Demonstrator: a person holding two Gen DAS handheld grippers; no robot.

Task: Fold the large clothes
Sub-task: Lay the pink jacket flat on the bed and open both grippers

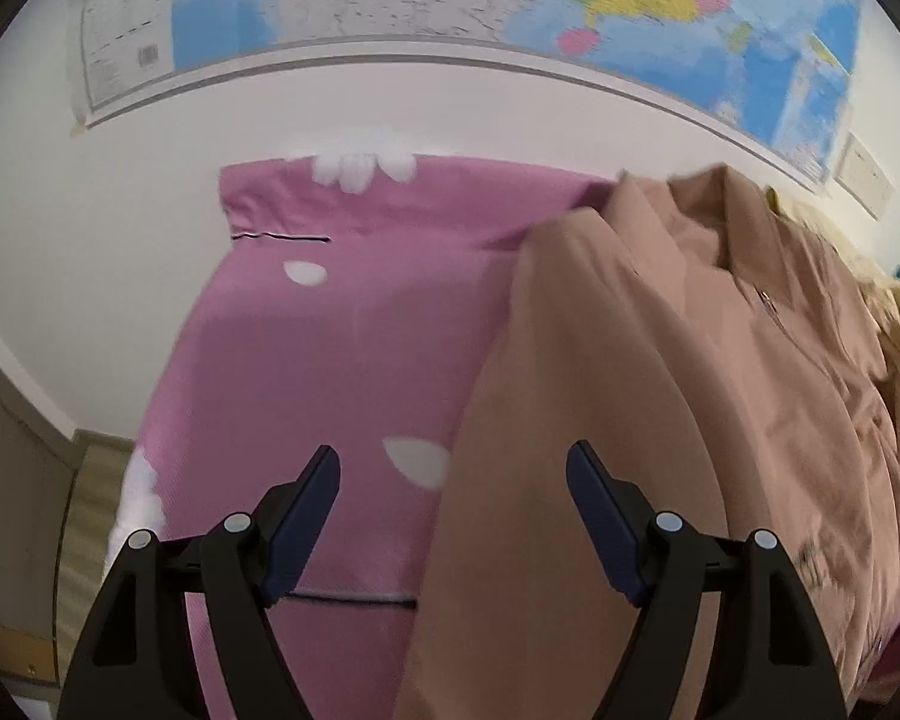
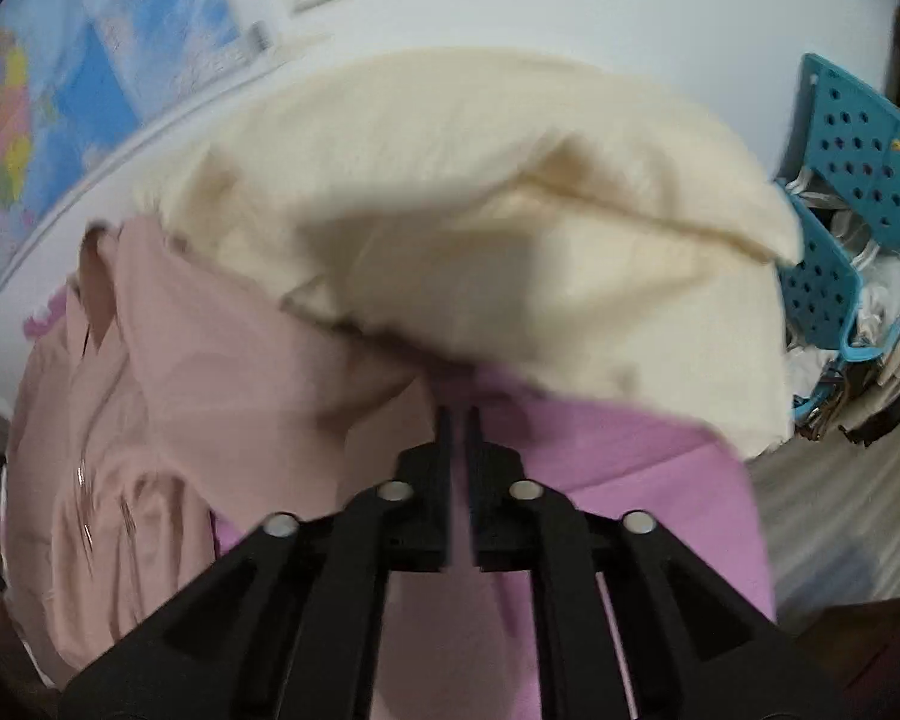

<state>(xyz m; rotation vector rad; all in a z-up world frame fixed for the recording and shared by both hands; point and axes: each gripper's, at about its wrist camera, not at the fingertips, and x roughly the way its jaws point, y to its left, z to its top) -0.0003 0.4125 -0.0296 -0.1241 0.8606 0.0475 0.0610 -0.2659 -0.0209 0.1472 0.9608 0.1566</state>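
Observation:
A tan zip-front jacket (image 1: 690, 372) lies spread on a pink bedsheet (image 1: 330, 348). In the left wrist view it fills the right half, collar at the far end. My left gripper (image 1: 453, 468) is open and empty, hovering over the jacket's left edge. In the right wrist view the jacket (image 2: 198, 396) lies at the left, beside a cream fluffy garment (image 2: 480, 228). My right gripper (image 2: 459, 414) has its fingers almost together, tips at the sheet (image 2: 630, 480) under the cream garment's edge. I cannot tell if cloth is pinched between them.
A large wall map (image 1: 510, 12) hangs behind the bed. A teal perforated basket (image 2: 852, 180) with clutter stands at the right of the bed. White flower prints (image 1: 363, 165) mark the sheet. The bed's left edge drops to a wooden floor (image 1: 90, 510).

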